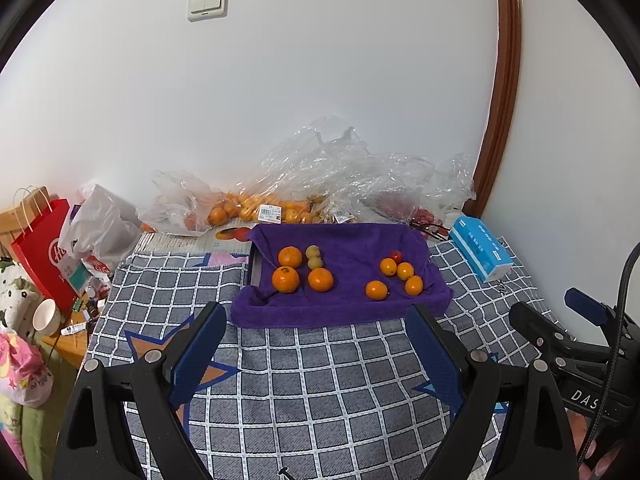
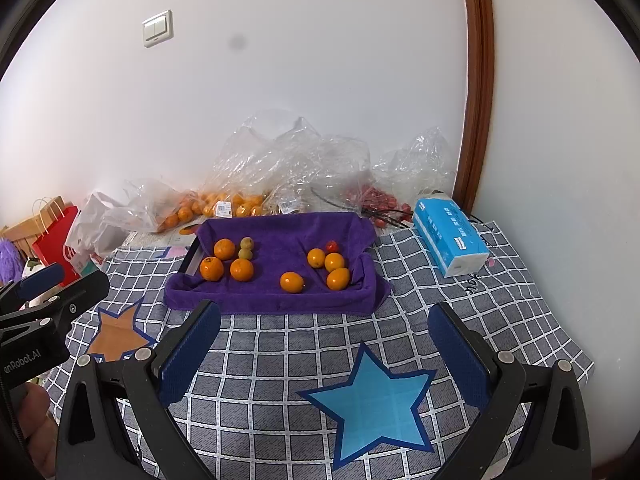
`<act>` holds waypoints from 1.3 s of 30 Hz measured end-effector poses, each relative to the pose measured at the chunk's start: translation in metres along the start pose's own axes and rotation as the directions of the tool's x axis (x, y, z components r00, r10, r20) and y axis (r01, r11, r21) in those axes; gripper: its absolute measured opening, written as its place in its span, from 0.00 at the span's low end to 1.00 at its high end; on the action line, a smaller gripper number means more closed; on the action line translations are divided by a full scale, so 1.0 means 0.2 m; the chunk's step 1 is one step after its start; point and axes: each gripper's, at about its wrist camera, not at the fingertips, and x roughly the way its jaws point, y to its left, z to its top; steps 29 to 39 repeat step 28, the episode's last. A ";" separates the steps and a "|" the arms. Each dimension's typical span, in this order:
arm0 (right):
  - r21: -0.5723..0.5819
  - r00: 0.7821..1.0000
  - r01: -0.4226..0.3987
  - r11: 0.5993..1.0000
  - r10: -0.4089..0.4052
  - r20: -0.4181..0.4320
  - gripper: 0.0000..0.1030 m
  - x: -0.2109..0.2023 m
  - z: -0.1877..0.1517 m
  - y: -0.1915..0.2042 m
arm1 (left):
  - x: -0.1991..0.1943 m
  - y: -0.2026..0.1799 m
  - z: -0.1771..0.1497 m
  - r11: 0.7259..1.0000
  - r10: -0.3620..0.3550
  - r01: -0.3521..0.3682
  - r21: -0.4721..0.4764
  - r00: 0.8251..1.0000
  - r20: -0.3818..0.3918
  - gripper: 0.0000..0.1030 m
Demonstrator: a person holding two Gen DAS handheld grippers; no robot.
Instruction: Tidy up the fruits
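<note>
A tray lined with a purple towel (image 1: pixel 348 312) (image 2: pixel 280 304) sits on the checked cloth. On its left lie three large oranges (image 1: pixel 285 279) (image 2: pixel 211 269) and two small yellow-green fruits (image 1: pixel 314 257) (image 2: pixel 245 249). On its right lie several small oranges (image 1: pixel 376 290) (image 2: pixel 292 282) and one small red fruit (image 1: pixel 396 256) (image 2: pixel 331 246). My left gripper (image 1: pixel 318 316) stands open just short of the tray's front edge, nothing between its fingers. My right gripper (image 2: pixel 324 312) is open too, equally near the tray and empty.
Clear plastic bags (image 1: pixel 320 184) (image 2: pixel 280 168) with more oranges and red fruit lie against the wall behind the tray. A blue tissue pack (image 1: pixel 482 254) (image 2: pixel 450 236) lies to the right. A red paper bag (image 1: pixel 48 248) and a white bowl (image 1: pixel 46 316) stand at the left.
</note>
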 end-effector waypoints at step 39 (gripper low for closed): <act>0.003 1.000 -0.003 1.000 0.003 0.008 0.99 -0.01 0.01 -0.01 | 0.00 -0.01 -0.01 1.000 0.016 -0.015 -0.005 1.000 0.009 0.88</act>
